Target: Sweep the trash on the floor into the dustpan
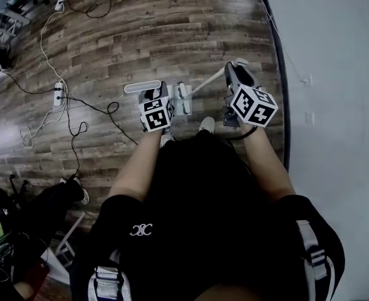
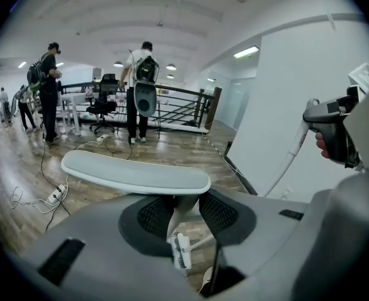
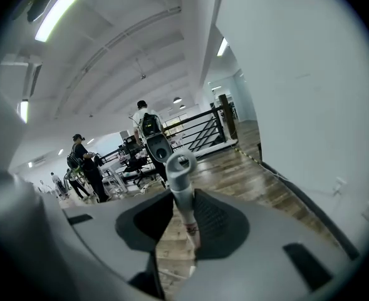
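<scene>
My left gripper [image 1: 160, 93] is shut on the stem [image 2: 181, 209] of a long dustpan handle, whose flat grey top bar [image 2: 135, 172] lies across just beyond the jaws. The same bar [image 1: 143, 87] shows in the head view. My right gripper [image 1: 232, 75] is shut on the white broom handle [image 3: 184, 200], whose looped end [image 3: 180, 163] sticks out past the fingers. The broom's white brush head [image 1: 183, 99] rests on the wooden floor beside the left gripper, and it also shows below the left jaws [image 2: 181, 253]. I see no trash, and the dustpan's scoop is hidden.
White shoes [image 1: 207, 125] stand just below the brush head. Cables and a power strip [image 1: 59, 93] trail over the floor on the left. A white wall with a black baseboard [image 1: 285, 111] runs down the right. People [image 2: 138, 93] stand far off by a railing.
</scene>
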A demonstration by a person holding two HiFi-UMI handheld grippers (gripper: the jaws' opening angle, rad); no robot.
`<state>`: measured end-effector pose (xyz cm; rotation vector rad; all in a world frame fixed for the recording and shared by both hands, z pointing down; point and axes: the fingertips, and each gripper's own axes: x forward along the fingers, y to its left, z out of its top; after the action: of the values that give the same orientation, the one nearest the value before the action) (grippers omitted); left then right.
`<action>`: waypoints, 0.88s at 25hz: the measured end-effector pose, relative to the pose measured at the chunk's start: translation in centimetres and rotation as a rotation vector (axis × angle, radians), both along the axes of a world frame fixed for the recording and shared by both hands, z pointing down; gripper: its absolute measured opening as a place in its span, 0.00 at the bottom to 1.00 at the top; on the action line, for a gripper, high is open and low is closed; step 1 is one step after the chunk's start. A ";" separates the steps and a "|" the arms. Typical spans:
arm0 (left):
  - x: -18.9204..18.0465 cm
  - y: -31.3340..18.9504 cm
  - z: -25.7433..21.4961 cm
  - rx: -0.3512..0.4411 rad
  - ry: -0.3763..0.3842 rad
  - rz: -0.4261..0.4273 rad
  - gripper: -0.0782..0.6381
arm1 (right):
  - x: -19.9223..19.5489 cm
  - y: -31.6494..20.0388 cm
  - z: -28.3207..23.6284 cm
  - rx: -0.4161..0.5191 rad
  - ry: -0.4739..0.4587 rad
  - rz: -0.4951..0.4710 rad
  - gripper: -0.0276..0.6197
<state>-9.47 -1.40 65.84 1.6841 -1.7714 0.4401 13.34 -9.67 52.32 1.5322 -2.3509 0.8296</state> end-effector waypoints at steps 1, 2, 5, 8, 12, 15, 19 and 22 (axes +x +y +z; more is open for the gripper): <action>-0.2 0.2 0.0 -0.004 0.002 0.005 0.28 | -0.1 0.2 -0.5 0.016 0.011 -0.005 0.21; -0.3 0.2 -0.1 -0.006 0.001 0.013 0.28 | -0.3 0.5 -1.2 0.037 0.021 -0.017 0.21; -0.9 -0.1 -0.9 -0.003 -0.006 0.028 0.28 | -1.4 1.2 -3.8 0.102 0.041 -0.066 0.20; -1.4 -0.7 -2.7 0.002 -0.017 0.045 0.28 | -2.7 1.9 -6.6 0.162 0.060 -0.098 0.19; -1.4 -1.8 -7.2 0.047 -0.054 0.095 0.28 | -3.5 2.0 -10.9 0.245 0.056 -0.106 0.19; -1.4 -2.0 -11.7 0.103 -0.092 0.115 0.28 | -3.4 2.2 -14.2 0.307 0.067 -0.108 0.19; -1.8 -2.5 -17.8 0.193 -0.148 0.123 0.27 | -3.0 2.2 -17.1 0.376 0.109 -0.110 0.19; -1.4 -2.9 -21.1 0.243 -0.174 0.133 0.26 | -2.3 2.0 -17.8 0.407 0.144 -0.102 0.19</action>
<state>-10.88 -4.34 44.70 1.9936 -1.9068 0.4567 11.05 -7.64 34.50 1.5316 -2.5703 0.2140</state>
